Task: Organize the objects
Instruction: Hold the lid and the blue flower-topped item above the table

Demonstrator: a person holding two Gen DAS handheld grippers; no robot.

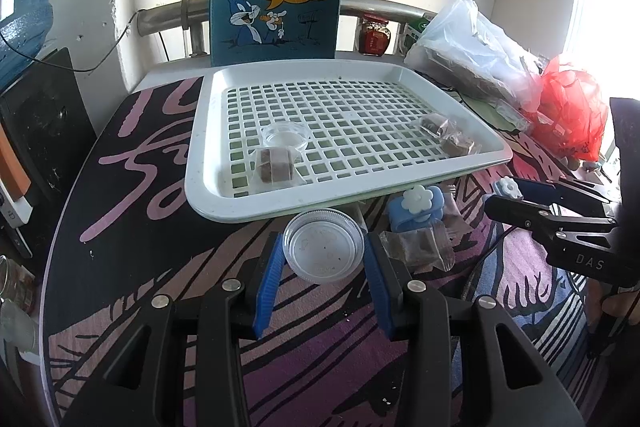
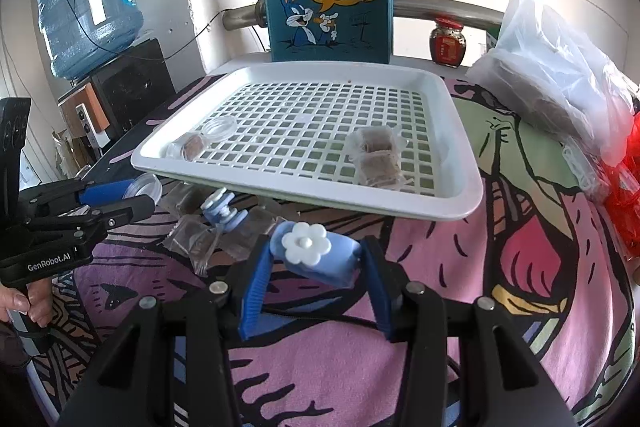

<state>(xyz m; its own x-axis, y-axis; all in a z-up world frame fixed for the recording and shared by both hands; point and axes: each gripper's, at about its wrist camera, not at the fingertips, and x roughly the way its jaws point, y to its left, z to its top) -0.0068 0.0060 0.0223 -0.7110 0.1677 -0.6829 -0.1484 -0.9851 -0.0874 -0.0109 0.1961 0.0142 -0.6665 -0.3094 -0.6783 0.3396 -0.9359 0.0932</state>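
Ribbed blue gripper (image 1: 324,255) pads squeeze round clear plastic lid (image 1: 323,251).

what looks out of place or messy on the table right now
Mostly the loose pile in front of the white tray: clear snack packets and a second blue flower clip lie jumbled on the cloth. One packet in the tray leans against a small clear cup. Nothing looks spilled or broken.

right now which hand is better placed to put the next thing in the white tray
Probably left. The left gripper holds the clear lidded cup right at the white tray near edge. The right gripper, gripping the blue flower clip, sits slightly farther back.
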